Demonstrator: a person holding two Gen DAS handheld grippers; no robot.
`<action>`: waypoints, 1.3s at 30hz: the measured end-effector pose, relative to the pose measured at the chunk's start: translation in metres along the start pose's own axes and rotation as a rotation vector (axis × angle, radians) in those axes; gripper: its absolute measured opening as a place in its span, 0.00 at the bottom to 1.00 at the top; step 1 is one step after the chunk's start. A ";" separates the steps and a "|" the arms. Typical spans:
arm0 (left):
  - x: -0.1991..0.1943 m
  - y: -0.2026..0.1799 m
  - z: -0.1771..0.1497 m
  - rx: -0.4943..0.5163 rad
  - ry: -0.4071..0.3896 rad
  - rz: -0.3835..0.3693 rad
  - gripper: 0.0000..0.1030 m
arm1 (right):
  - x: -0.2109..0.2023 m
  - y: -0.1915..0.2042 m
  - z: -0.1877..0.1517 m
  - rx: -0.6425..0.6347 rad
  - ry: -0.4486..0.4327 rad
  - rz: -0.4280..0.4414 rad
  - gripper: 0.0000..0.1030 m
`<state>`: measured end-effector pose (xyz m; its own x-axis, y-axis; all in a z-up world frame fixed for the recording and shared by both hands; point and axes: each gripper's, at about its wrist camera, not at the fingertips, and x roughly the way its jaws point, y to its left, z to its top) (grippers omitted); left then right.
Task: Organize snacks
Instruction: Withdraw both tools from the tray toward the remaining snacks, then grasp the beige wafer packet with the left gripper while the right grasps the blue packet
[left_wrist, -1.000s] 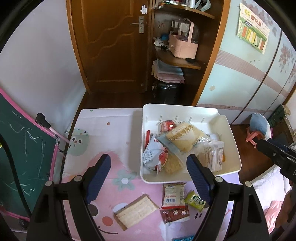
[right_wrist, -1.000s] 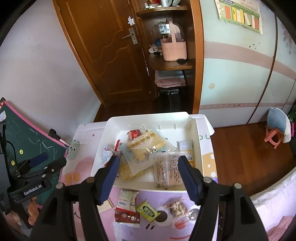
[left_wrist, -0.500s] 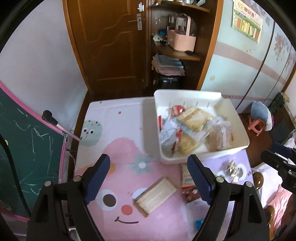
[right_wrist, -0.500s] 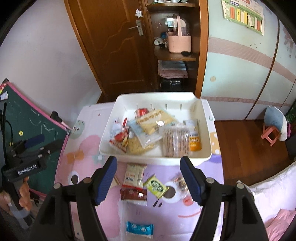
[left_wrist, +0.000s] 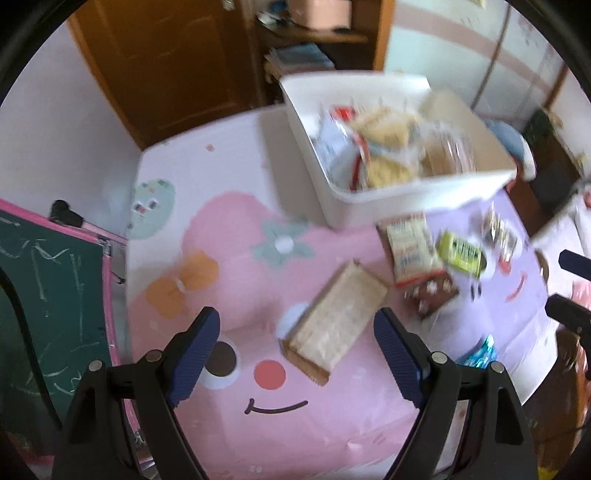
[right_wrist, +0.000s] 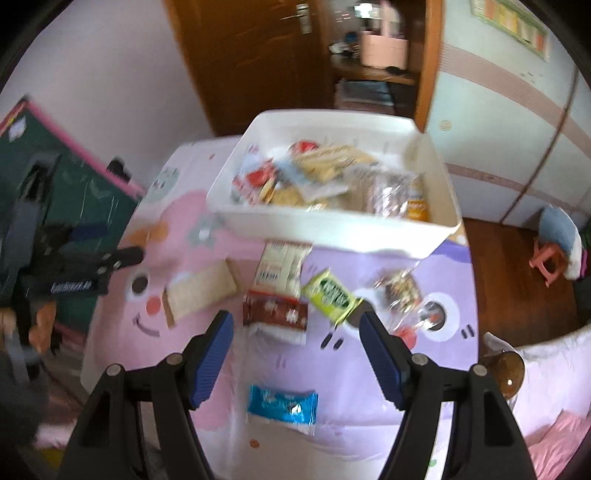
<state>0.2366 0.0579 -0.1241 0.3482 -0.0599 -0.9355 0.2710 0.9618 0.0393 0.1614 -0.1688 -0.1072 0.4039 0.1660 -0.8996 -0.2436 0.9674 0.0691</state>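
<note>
A white bin (left_wrist: 424, 192) (right_wrist: 332, 225) holds several snack packets at the back of the table. Loose snacks lie in front of it: a tan cracker pack (left_wrist: 336, 321) (right_wrist: 201, 291), a white and red packet (left_wrist: 410, 251) (right_wrist: 282, 264), a brown packet (right_wrist: 275, 314), a green packet (left_wrist: 460, 253) (right_wrist: 328, 293), a clear wrapped snack (right_wrist: 400, 291) and a blue packet (right_wrist: 282, 402). My left gripper (left_wrist: 297, 354) is open and empty above the cracker pack. My right gripper (right_wrist: 295, 354) is open and empty above the brown and blue packets.
The table wears a pink and purple cartoon cloth (left_wrist: 229, 258). A green chalkboard with a pink frame (left_wrist: 48, 295) stands at the left. A wooden door (right_wrist: 240, 55) and shelves are behind. An amber glass object (right_wrist: 508, 373) sits at the right edge.
Both grippers have pulled back from the bin toward the table's near side and tilted down. The loose snacks now lie between the fingers. Both stay open.
</note>
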 end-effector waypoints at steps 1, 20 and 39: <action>0.007 -0.003 -0.004 0.015 0.010 -0.006 0.82 | 0.005 0.003 -0.008 -0.032 0.009 -0.002 0.69; 0.104 -0.026 -0.021 0.170 0.180 -0.064 0.82 | 0.075 0.030 -0.092 -0.536 0.219 0.038 0.64; 0.129 -0.024 -0.013 0.073 0.188 -0.079 0.68 | 0.112 0.009 -0.060 -0.273 0.259 0.089 0.29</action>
<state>0.2636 0.0308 -0.2497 0.1518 -0.0769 -0.9854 0.3578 0.9336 -0.0178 0.1516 -0.1533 -0.2334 0.1435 0.1590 -0.9768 -0.5077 0.8590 0.0653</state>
